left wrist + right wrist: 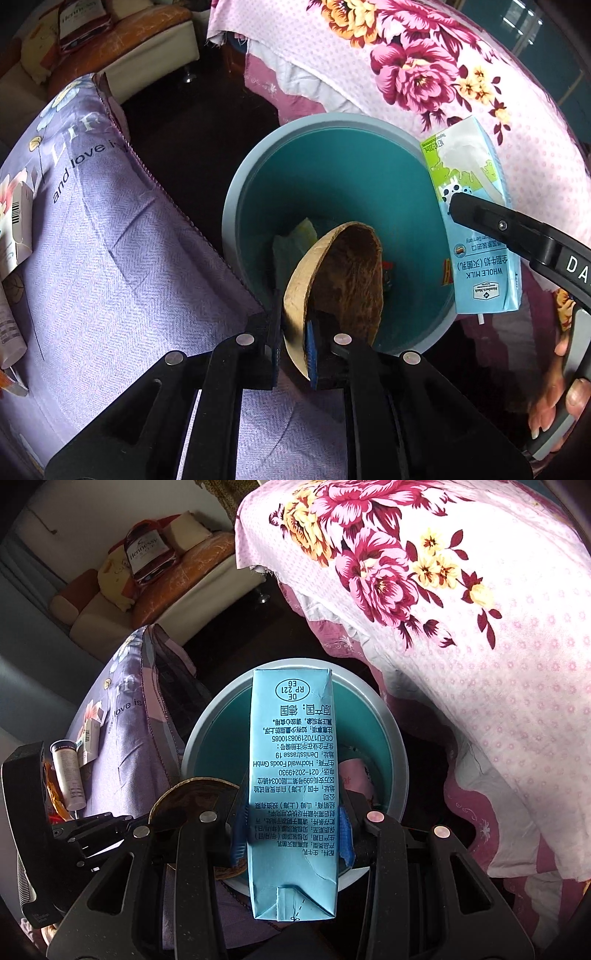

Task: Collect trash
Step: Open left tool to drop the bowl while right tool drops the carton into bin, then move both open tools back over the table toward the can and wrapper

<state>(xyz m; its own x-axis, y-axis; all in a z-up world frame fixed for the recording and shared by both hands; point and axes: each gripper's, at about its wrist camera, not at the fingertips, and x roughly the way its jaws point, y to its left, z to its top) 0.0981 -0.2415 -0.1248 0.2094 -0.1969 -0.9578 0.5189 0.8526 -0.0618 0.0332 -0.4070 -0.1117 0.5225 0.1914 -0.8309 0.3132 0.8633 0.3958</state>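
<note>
Right, your right gripper (291, 827) clamps the blue "WHOLE MILK" carton (293, 775), printed "Hochwald Foods GmbH", above the teal bin (332, 184). Your left gripper (295, 343) pinches a coconut shell (340, 280) over its rim. A "Hennessy" bag (142, 554) sits behind.

bin mouth (236, 206): open on its far side
near rim: coconut shell (343, 280) and milk carton (291, 775) hang over it
left, right: lilac bedding (110, 258), floral quilt (480, 92) close beside

bin (236, 206) between cushion (110, 258) at left and flowered cloth (480, 92) at right | shell half (340, 284) over bin, milk carton (476, 229) right of it | wrappers (291, 243) in bin
</note>
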